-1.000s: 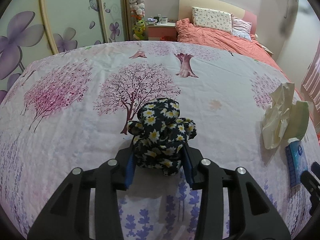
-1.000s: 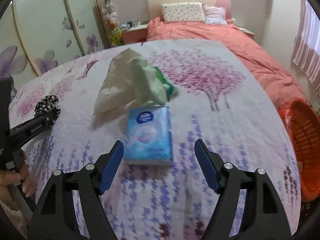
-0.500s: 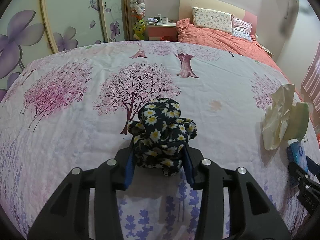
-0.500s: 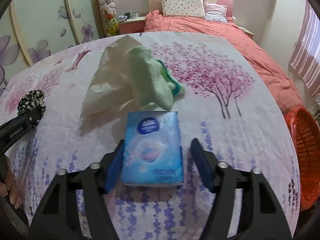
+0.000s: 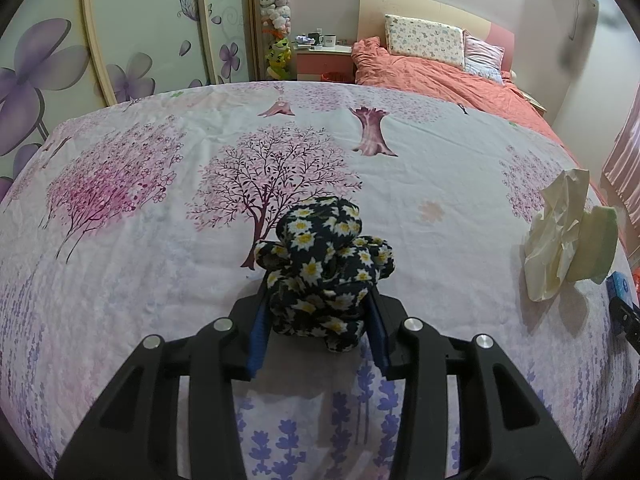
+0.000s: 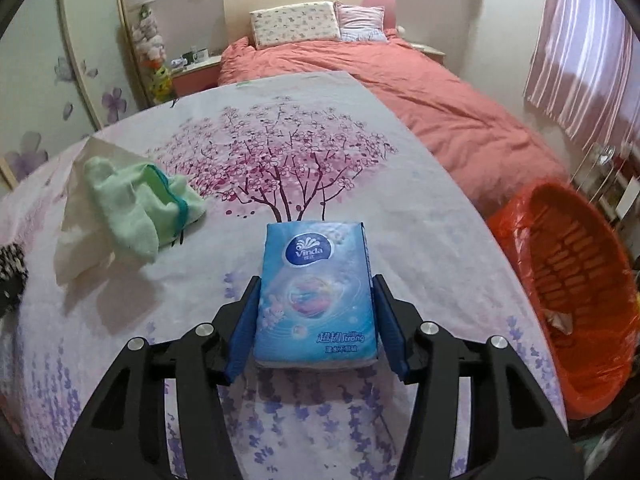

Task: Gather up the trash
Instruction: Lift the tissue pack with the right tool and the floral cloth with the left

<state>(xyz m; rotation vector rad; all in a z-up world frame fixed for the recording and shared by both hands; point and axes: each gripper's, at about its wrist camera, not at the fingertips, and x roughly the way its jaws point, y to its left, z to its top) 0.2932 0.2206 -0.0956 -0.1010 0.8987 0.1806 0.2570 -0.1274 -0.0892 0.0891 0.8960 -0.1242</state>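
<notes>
My left gripper (image 5: 318, 330) is shut on a dark daisy-print cloth ball (image 5: 324, 272), held just over the floral sheet. My right gripper (image 6: 316, 328) is shut on a blue Vinda tissue pack (image 6: 316, 292) and holds it a little above the sheet. A crumpled cream tissue (image 6: 76, 240) and a green cloth (image 6: 140, 204) lie left of the pack; the tissue also shows in the left wrist view (image 5: 556, 236). An orange trash basket (image 6: 576, 300) stands on the floor to the right of the bed.
The floral sheet (image 5: 160, 200) covers the near surface. A bed with a coral duvet (image 6: 420, 92) and pillows lies behind. A wardrobe with flower doors (image 5: 80, 48) and a nightstand (image 5: 324, 60) stand at the back left. Pink curtains (image 6: 584, 60) hang at the right.
My right gripper closed on the blue tissue pack, lifted it and swung right toward the orange basket. My left gripper stayed still with the daisy cloth ball.
</notes>
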